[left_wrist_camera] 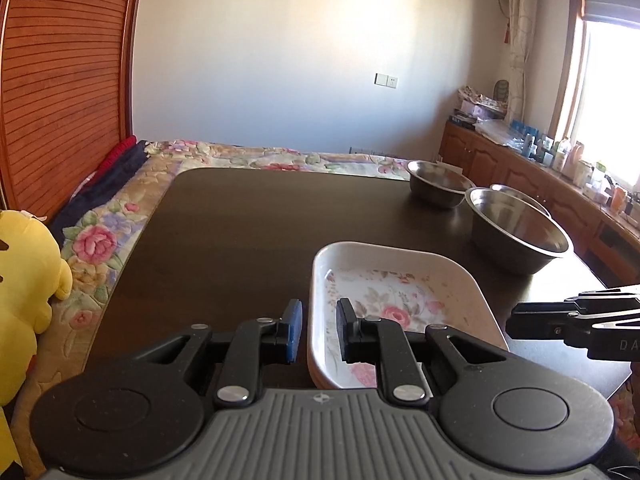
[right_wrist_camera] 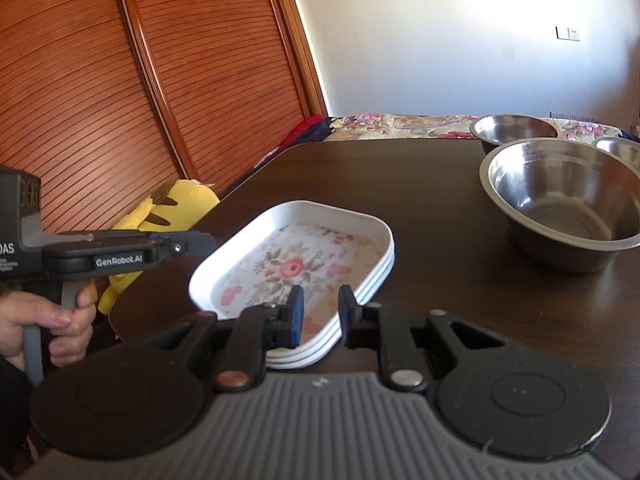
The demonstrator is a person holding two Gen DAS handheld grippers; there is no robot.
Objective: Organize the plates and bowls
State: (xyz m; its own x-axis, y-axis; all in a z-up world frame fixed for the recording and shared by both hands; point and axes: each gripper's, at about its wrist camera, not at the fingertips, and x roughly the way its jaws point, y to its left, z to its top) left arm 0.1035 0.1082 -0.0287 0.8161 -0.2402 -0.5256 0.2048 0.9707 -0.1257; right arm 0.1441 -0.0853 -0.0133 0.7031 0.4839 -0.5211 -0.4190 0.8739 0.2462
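A stack of white rectangular plates (right_wrist_camera: 296, 264) with a rose print sits near the front edge of the dark surface (left_wrist_camera: 248, 224); three rims show one on another in the right wrist view; the left claw (left_wrist_camera: 318, 330) hovers low at the stack's near left corner, its jaws spread with a gap between them, one blue-padded finger outside the rim and the other over the plate's inside, nothing pinched; the right claw (right_wrist_camera: 320, 316) hangs over the near right edge of the same stack, jaws likewise spread and holding nothing; a hand (right_wrist_camera: 44, 328) grips the handle of the left tool at the left of that view; three steel bowls stand well apart from the plates toward the far right corner, a large bowl (right_wrist_camera: 560, 204) nearest, a smaller bowl (right_wrist_camera: 514, 130) behind it and a third bowl (right_wrist_camera: 620, 150) partly hidden beside them; a yellow plush toy (left_wrist_camera: 24, 292) leans beside the surface on the flowered bed (left_wrist_camera: 256, 156).
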